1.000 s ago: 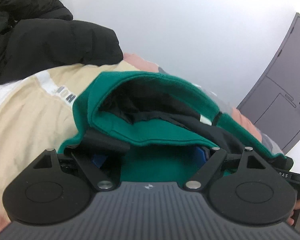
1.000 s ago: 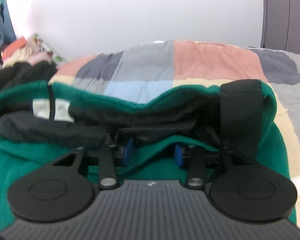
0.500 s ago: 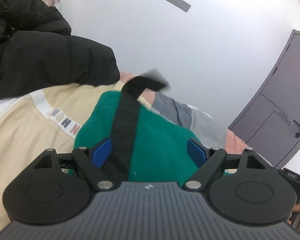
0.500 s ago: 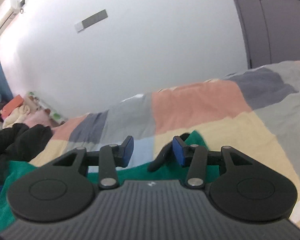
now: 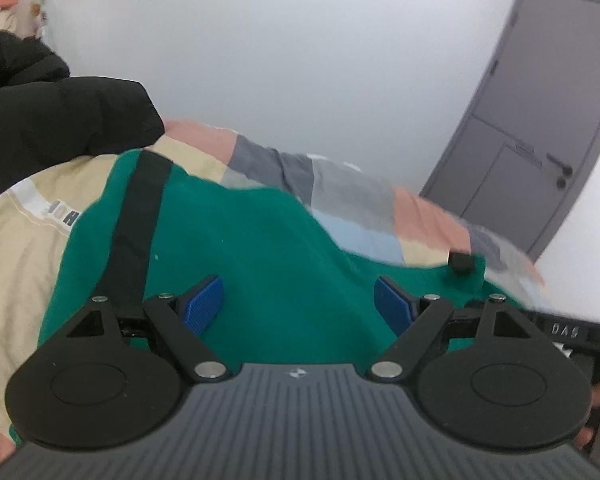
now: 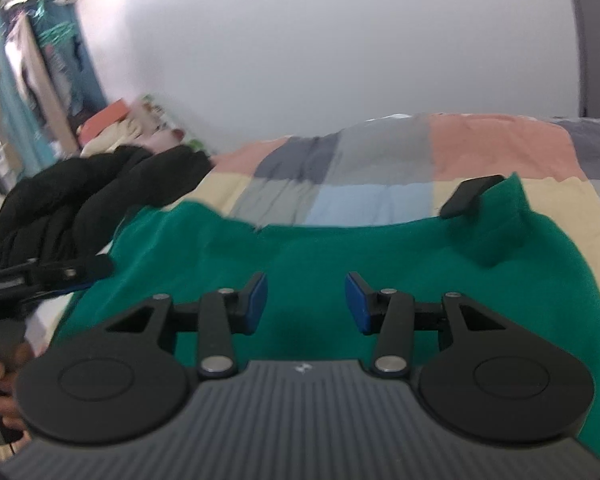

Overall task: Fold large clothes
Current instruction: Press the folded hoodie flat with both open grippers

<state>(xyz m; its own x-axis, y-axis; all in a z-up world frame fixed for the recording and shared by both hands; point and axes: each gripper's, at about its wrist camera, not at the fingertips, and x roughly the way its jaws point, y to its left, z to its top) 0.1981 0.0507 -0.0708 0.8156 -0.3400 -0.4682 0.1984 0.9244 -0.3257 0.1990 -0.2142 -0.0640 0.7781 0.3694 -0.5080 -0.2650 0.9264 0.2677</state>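
Green garment (image 5: 268,248) spread flat across the patchwork bed (image 6: 380,168). Left hand-held gripper (image 5: 299,304) and right hand-held gripper (image 6: 306,300) both spread wide, gripping nothing, over the cloth.

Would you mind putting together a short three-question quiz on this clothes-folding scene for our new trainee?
1. True or false: the left tool is clamped on the green garment.
2. Multiple choice: what lies on the patchwork quilt beyond the green garment's left end in the right wrist view? A) a black jacket B) a white towel C) blue jeans
3. Fill in: the strap running across the green garment in the left wrist view is coloured ____.

Key: 1. False; both the left tool and the right tool stand open above the cloth, holding nothing. 2. A. 3. Black.
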